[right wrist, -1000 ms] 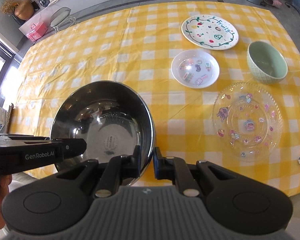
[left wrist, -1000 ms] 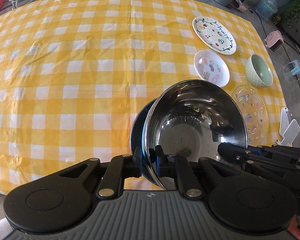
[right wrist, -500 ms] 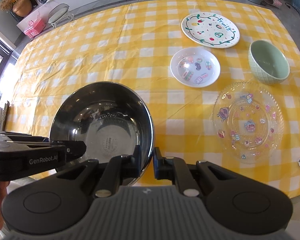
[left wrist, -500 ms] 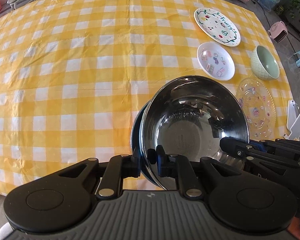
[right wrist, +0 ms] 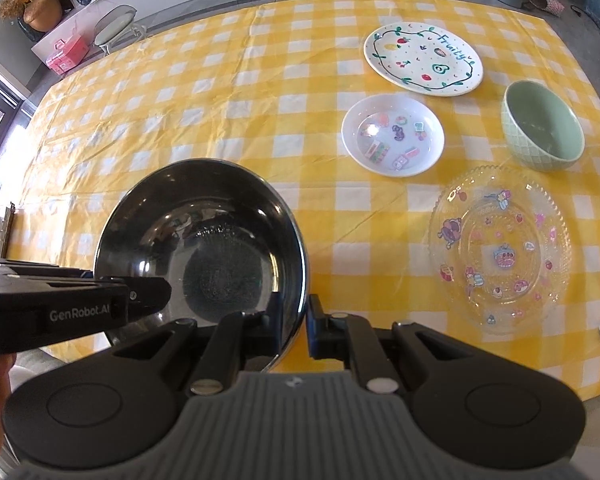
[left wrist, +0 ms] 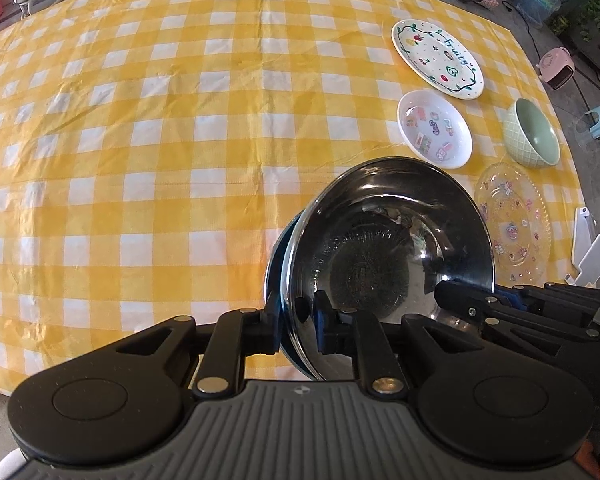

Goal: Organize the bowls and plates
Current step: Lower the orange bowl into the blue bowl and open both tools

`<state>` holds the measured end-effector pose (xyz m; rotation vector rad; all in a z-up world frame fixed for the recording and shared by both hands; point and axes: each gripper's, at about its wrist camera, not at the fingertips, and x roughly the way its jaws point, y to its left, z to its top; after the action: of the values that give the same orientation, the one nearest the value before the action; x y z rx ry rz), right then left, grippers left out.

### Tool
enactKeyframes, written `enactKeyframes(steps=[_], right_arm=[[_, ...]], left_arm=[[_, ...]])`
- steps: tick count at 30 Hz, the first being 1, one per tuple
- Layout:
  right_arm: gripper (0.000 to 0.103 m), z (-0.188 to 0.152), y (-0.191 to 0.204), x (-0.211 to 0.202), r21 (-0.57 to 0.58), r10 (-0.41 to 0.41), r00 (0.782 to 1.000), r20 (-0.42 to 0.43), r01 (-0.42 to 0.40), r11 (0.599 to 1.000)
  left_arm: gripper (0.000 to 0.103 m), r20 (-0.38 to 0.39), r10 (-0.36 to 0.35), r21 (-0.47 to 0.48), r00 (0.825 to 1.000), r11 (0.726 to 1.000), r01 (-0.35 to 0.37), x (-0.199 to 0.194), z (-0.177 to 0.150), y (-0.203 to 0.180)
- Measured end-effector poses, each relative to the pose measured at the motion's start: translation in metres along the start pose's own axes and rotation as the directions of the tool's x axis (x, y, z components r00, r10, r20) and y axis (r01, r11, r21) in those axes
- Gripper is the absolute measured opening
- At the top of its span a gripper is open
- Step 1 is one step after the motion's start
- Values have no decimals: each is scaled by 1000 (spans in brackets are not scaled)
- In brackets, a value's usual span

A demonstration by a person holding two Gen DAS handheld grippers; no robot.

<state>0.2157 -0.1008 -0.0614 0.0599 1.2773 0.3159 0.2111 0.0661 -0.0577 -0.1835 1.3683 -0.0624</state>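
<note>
We find the steel bowl (left wrist: 388,248) held clear of the desk (left wrist: 140,140), near its front edge. The left gripper (left wrist: 298,330) and the right gripper (right wrist: 292,320) are each closed tight on its rim. In our judgement, it should be lowered level, both grips releasing together, well apart from the glass plate (right wrist: 500,248) and green bowl (right wrist: 542,132).

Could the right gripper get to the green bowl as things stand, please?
Probably not yet: the right gripper is clamped on the steel bowl. Otherwise the cloth toward the green bowl looks open, past the glass plate.
</note>
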Motion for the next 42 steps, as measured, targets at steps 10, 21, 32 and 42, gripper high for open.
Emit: enactKeyframes(steps=[10, 21, 32, 42], right_arm=[[23, 2, 0, -12, -3, 21, 999, 45, -21, 1000], [18, 5, -4, -11, 0, 15, 999, 51, -15, 1000], [2, 5, -3, -7, 15, 16, 999, 45, -17, 1000], [7, -1, -9, -30, 13, 59, 993, 98, -61, 998]], left_arm=[[37, 44, 12, 42, 999, 999, -14, -14, 1, -4], [21, 125, 9, 71, 992, 997, -18, -26, 1, 1], [3, 111, -2, 49, 994, 999, -3, -19, 1, 11], [12, 187, 24, 110, 982, 993, -45, -43, -3, -5]])
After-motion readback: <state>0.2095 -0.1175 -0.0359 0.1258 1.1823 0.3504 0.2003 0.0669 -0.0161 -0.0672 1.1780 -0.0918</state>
